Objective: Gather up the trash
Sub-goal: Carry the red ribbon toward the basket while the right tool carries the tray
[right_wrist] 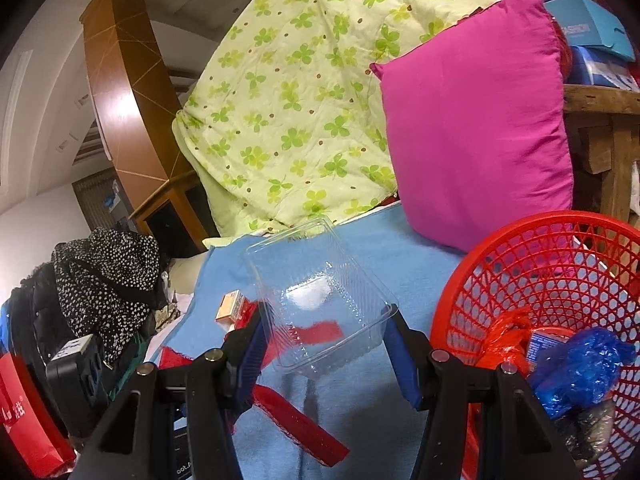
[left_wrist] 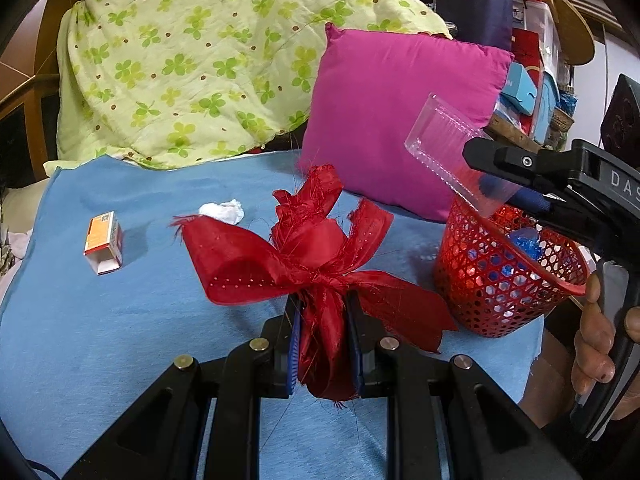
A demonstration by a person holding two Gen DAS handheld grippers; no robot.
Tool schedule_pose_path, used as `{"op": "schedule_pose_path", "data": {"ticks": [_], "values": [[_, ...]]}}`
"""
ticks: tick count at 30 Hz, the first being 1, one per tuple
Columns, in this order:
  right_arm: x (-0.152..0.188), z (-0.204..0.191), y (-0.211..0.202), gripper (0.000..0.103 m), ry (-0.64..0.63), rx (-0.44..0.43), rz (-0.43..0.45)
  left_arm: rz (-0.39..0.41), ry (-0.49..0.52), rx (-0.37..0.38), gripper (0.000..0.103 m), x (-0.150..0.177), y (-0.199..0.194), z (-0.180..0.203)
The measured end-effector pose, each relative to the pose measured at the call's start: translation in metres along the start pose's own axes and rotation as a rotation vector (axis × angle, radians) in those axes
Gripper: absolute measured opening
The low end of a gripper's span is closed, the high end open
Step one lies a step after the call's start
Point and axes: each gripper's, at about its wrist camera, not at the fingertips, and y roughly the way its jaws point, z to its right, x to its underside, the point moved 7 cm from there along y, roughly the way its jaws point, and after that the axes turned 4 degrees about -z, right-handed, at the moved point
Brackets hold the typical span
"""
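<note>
Blue bed sheet (left_wrist: 120,320); red basket (left_wrist: 516,284) holds bags; left claw (left_wrist: 325,344) clamps ribbon (left_wrist: 304,256), right claw (right_wrist: 324,344) clamps tray (right_wrist: 320,296)

The left gripper (left_wrist: 323,340) points downward, its jaws nearly closed and pinching. The right gripper (right_wrist: 326,344) tilts slightly down, jaws partly spread and clamped, with a hand (left_wrist: 600,340) around its handle.

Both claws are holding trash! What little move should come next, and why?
Probably carry the right claw a bit further over the red basket and let go. It grips the clear plastic tray beside the basket's rim, and the basket already holds trash. The left claw, clamped on the red ribbon bow, can follow.
</note>
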Motion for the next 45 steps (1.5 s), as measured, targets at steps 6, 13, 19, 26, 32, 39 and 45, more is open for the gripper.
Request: {"op": "schedule_pose_path", "data": {"ticks": [6, 13, 19, 26, 32, 39, 45], "values": [[-0.007, 0.007, -0.01, 0.059, 0.012, 0.0, 0.038, 0.017, 0.006, 0.024, 0.022, -0.004, 0.0, 0.01], [-0.009, 0.015, -0.017, 0.059, 0.031, 0.008, 0.058, 0.023, 0.015, 0.041, 0.022, -0.004, 0.003, 0.019], [-0.015, 0.026, -0.027, 0.059, 0.058, 0.02, 0.092, 0.022, 0.02, 0.057, 0.022, -0.005, 0.005, 0.026], [-0.019, 0.042, -0.036, 0.059, 0.107, 0.041, 0.121, 0.048, 0.011, 0.077, 0.022, -0.01, 0.0, 0.028], [-0.021, 0.051, -0.04, 0.059, 0.129, 0.063, 0.137, 0.055, 0.003, 0.089, 0.022, -0.011, -0.004, 0.029], [-0.024, 0.056, -0.043, 0.059, 0.146, 0.076, 0.152, 0.056, 0.003, 0.099, 0.022, -0.01, -0.007, 0.025], [-0.026, 0.063, -0.052, 0.059, 0.164, 0.082, 0.173, 0.056, -0.003, 0.089, 0.022, -0.01, -0.006, 0.024]]}}
